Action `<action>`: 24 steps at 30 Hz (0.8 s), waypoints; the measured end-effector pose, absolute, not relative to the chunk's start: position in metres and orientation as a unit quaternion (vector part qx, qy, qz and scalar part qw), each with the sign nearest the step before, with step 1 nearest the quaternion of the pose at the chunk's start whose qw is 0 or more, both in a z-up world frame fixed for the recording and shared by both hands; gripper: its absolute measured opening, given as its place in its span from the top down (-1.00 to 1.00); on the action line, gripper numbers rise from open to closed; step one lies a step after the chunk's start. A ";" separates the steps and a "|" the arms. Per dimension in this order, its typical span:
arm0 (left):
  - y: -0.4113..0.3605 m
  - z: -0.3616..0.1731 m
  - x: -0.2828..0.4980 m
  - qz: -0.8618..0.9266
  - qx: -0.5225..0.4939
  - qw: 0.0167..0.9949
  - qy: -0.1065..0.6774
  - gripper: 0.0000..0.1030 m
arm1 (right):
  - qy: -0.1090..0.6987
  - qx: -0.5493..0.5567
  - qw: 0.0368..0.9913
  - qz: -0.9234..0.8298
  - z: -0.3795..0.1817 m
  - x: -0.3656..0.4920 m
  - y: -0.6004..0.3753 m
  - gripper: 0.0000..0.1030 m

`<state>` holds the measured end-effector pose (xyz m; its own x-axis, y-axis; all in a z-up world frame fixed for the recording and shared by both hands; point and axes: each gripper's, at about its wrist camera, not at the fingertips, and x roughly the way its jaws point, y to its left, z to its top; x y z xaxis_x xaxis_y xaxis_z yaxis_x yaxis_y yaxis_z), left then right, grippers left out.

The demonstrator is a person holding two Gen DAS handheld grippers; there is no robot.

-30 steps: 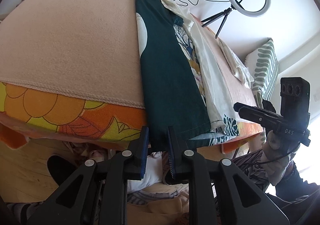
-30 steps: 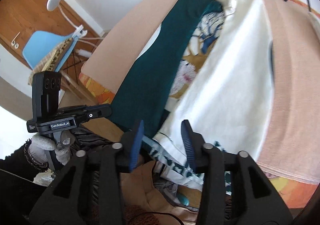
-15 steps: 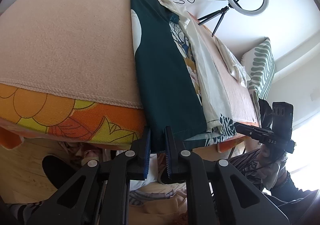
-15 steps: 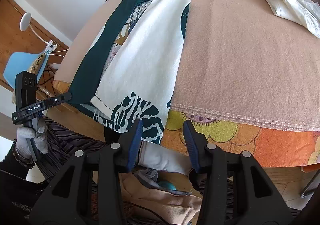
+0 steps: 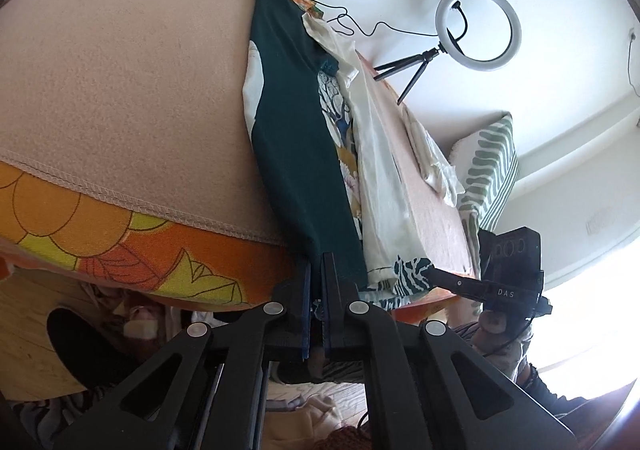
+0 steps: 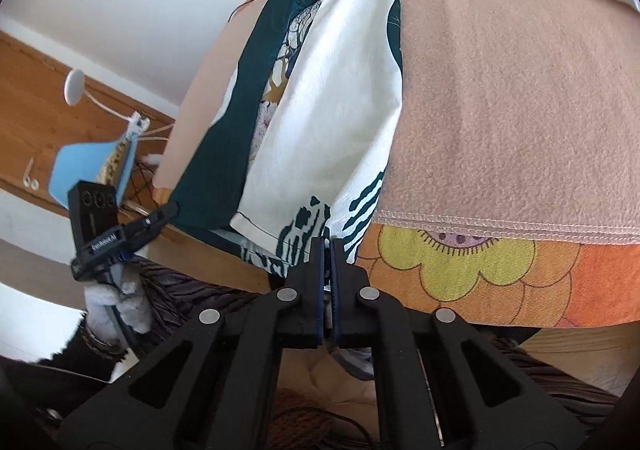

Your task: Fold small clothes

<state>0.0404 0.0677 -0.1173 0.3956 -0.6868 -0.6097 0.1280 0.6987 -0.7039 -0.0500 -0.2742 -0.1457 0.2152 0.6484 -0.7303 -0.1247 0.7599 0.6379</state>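
A long folded garment, dark green [image 5: 296, 138] on one side and white [image 6: 324, 122] on the other with a floral print between, lies lengthwise on a pink blanket [image 5: 120, 82]. Its near hem hangs over the table edge. My left gripper [image 5: 316, 270] is shut on the green corner of the hem. My right gripper [image 6: 326, 246] is shut on the white, green-striped corner of the hem. Each gripper shows in the other's view, at the far right of the left wrist view [image 5: 460, 282] and the far left of the right wrist view [image 6: 160, 216].
An orange flowered cloth [image 6: 480, 274] lies under the blanket. A white folded garment [image 5: 432, 158] lies farther right on the blanket. A ring light on a tripod [image 5: 476, 26] stands at the back, beside a striped cushion [image 5: 488, 170]. A blue chair [image 6: 92, 166] stands to the left.
Both grippers have closed on the near hem of the garment, the left on the green corner and the right on the white striped corner. The right gripper moved right along the hem.
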 end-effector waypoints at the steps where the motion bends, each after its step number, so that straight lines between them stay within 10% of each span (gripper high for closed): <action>1: 0.068 -0.116 0.042 -0.261 -0.291 0.783 0.483 0.95 | 0.568 0.255 0.737 0.262 -0.146 -0.047 -0.279 0.92; 24: 0.050 -0.076 0.159 -0.250 -0.246 0.829 0.436 0.95 | 0.498 0.287 0.783 0.237 -0.097 0.089 -0.283 0.93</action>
